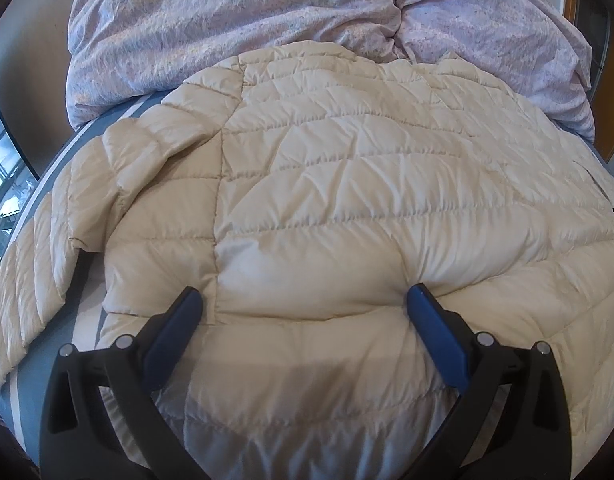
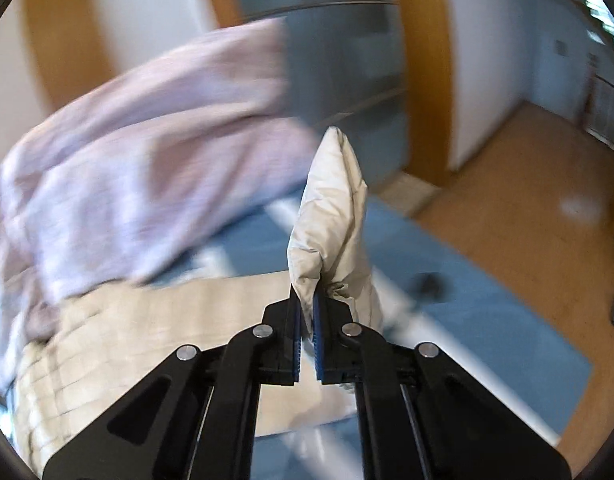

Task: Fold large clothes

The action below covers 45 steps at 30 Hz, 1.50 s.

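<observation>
A cream quilted puffer jacket [image 1: 347,200] lies spread on the bed, one sleeve [image 1: 31,276] trailing off at the left. My left gripper [image 1: 303,300] is open, its fingers pressed down onto the jacket's near part, denting the padding. In the right wrist view my right gripper [image 2: 307,312] is shut on a fold of the jacket [image 2: 331,216], which stands up from the pads, lifted above the bed. The rest of the jacket [image 2: 147,328] lies below at the left. That view is motion-blurred.
A bunched lilac duvet [image 1: 227,32] lies on the bed behind the jacket, also in the right wrist view [image 2: 127,160]. The sheet is blue with white stripes [image 2: 487,320]. Wooden floor [image 2: 527,200] and a wood-framed doorway [image 2: 427,80] are to the right.
</observation>
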Available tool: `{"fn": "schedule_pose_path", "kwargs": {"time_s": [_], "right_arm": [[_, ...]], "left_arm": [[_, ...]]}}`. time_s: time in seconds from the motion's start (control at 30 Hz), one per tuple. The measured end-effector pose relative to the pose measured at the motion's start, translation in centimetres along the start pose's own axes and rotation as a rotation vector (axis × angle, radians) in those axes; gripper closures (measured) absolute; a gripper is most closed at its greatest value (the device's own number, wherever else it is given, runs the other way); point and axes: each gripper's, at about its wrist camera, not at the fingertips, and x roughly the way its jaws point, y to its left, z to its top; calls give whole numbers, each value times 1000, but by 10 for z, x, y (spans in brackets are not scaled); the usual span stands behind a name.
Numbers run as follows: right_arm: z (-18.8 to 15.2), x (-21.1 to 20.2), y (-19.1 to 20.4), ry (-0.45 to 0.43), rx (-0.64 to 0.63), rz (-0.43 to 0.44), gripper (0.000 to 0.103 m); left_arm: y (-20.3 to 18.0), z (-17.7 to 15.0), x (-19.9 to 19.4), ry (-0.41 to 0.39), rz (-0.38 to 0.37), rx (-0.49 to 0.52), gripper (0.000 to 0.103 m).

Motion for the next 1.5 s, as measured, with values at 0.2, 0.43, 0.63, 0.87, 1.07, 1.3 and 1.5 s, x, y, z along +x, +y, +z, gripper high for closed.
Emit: {"fn": "schedule_pose_path", "kwargs": {"time_s": [0.2,0.43,0.63,0.87,1.07,1.3,1.5], "right_arm": [[-43,10,142,130,-196,248,98],[-125,-2,257,278,-378,460,98],[-185,-6,319,366,-481,512,98],[-225,-20,344,467,-588,548,55],[-184,-58,322,261,-505,602,51],[-176,-10,305,243,-469,356,51],[-205,8,322,299,-513,354,51]], "left_arm": [[3,0,1,-2,-19,-16,2],[30,-9,-32,-45,-8,-79,2],[92,-29,-74,-99,96,-187,2],[182,-64,-110,-117,201,-364,2],[253,-94,-127,-132,251,-531,2],[287,-115,-127,-114,311,-588,2],[296,-121,-126,-106,320,-606,2]]}}
